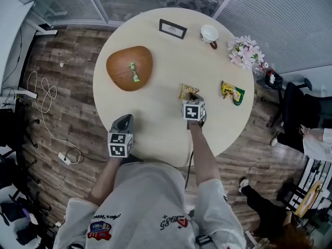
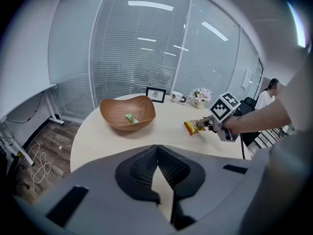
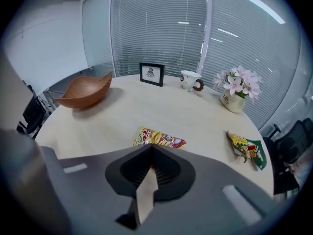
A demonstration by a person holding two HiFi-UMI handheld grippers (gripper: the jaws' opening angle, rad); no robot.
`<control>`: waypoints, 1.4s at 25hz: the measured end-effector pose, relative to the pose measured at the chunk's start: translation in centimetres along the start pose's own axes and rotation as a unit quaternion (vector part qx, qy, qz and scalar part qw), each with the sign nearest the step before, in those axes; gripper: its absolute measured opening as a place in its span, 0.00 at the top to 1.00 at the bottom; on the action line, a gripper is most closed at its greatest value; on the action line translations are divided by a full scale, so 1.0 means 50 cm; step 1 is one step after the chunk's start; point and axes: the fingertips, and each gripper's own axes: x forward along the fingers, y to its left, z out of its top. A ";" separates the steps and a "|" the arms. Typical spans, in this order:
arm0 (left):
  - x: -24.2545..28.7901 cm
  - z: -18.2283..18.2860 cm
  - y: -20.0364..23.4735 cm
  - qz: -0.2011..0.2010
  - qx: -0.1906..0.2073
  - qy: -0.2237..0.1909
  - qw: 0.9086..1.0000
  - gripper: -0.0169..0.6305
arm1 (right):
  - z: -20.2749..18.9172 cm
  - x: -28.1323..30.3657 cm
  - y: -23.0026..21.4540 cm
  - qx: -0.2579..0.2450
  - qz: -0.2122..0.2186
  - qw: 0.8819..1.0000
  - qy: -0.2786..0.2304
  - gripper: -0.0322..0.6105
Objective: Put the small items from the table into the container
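A brown wooden bowl stands on the left of the round table, with a green sweet lying inside it. An orange snack packet lies flat near the table's middle. My right gripper is at its near edge, jaws shut, with the packet's edge pinched between the tips. A yellow-green packet lies further right. My left gripper hovers over the near left edge, shut and empty. From there the bowl is ahead of it.
At the back of the table stand a picture frame, a mug and a pot of pink flowers. Office chairs and a seated person are to the right. Cables lie on the floor at left.
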 end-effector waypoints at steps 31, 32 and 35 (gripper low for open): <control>-0.013 0.062 0.214 -0.024 -0.019 -0.032 0.999 0.96 | 0.299 -0.016 0.538 -0.077 0.140 0.985 -0.071 0.95; -0.014 0.064 0.226 -0.027 -0.019 -0.032 0.999 0.96 | 0.296 -0.007 0.545 -0.077 0.138 0.986 -0.062 0.95; -0.012 0.073 0.257 -0.033 -0.018 -0.034 0.999 0.96 | 0.288 0.013 0.548 -0.066 0.123 0.989 -0.048 0.94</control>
